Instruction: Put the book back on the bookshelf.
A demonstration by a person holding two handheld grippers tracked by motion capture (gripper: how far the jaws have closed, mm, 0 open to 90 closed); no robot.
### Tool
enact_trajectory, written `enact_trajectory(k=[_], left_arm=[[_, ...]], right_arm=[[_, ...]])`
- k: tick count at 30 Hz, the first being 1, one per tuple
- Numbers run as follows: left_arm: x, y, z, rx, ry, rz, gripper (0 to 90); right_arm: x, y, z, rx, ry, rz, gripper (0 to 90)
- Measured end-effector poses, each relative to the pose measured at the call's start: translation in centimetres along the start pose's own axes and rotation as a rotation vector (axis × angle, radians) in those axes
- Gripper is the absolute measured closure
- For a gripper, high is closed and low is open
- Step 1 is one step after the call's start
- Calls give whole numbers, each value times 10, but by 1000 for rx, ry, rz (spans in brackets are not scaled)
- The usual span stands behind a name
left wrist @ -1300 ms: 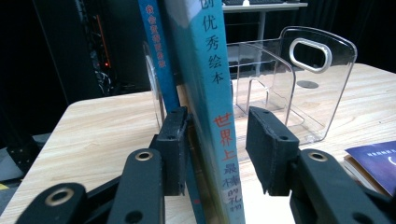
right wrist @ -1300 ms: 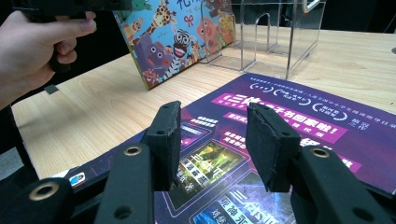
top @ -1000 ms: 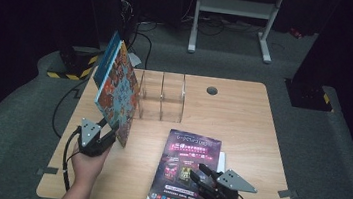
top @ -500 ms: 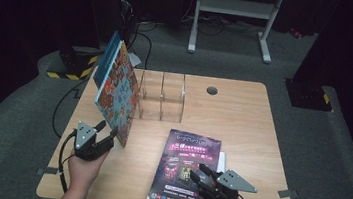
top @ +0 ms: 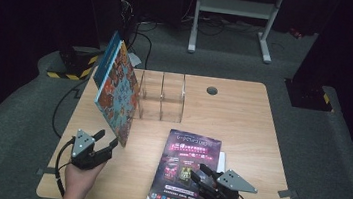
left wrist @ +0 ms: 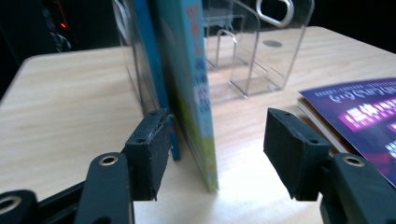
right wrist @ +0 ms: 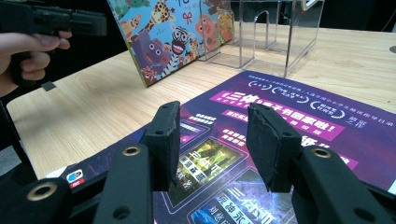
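High view shows the left claw [top: 104, 144] low at the near left of the wooden surface [top: 243, 117], with its jaws apart and nothing held; just ahead of it the picture book [top: 119, 93] stands on its edge and leans against the left side of the clear acrylic rack [top: 162, 97]; a thin blue book [top: 104, 59] stands behind it. In the left gripper view the lower corner of the picture book [left wrist: 198, 93] is between the two open jaws, and I cannot tell whether a pad touches it. The right claw [top: 203, 175] is at the near right, above the purple magazine [top: 188, 166] that lies flat on the surface; its jaws are also apart, holding nothing; the right gripper view shows the magazine cover [right wrist: 280, 116] under them.
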State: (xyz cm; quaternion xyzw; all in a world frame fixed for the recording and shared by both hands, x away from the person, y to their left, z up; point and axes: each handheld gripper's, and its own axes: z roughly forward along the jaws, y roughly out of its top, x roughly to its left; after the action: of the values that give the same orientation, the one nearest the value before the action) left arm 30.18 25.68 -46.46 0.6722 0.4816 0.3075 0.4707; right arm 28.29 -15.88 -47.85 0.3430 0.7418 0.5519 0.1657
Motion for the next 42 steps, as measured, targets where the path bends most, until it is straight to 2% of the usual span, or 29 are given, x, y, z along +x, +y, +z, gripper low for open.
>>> enact_trajectory(k=[7,12,13,17,19,21,23,26,29,32,33,39,42], left_arm=[[-5,-12,-5,50,-35,11,372],[-11,-18,-6,56,-63,8,361],[-15,-21,-6,61,-84,4,361],[-22,-23,-4,67,-108,11,360],[-29,-23,-1,99,-140,4,361],[-30,-23,1,107,-151,-4,364],[-37,-23,3,102,-150,17,348],[-42,-22,5,106,-153,28,338],[-51,-20,9,109,-171,42,324],[-57,-19,14,109,-189,39,314],[-61,-18,18,107,-189,53,314],[-73,-15,33,113,-214,68,320],[-79,-14,43,118,-236,78,320]], right_arm=[[-1,0,-1,10,-7,-11,553],[-3,0,-2,17,-19,-13,553],[-5,1,-3,17,-24,-12,552],[-8,0,-3,27,-39,-10,548],[-11,1,-3,39,-35,-8,550],[-12,1,-2,40,-37,-9,552],[-15,1,-2,57,-48,-19,554],[-16,0,-2,67,-55,-24,586],[-18,-2,-2,83,-81,-39,616],[-21,-3,-1,96,-97,-22,612],[-23,-4,-1,105,-110,-15,605],[-24,-5,1,122,-131,-7,574],[-25,-5,0,119,-138,-24,568]])
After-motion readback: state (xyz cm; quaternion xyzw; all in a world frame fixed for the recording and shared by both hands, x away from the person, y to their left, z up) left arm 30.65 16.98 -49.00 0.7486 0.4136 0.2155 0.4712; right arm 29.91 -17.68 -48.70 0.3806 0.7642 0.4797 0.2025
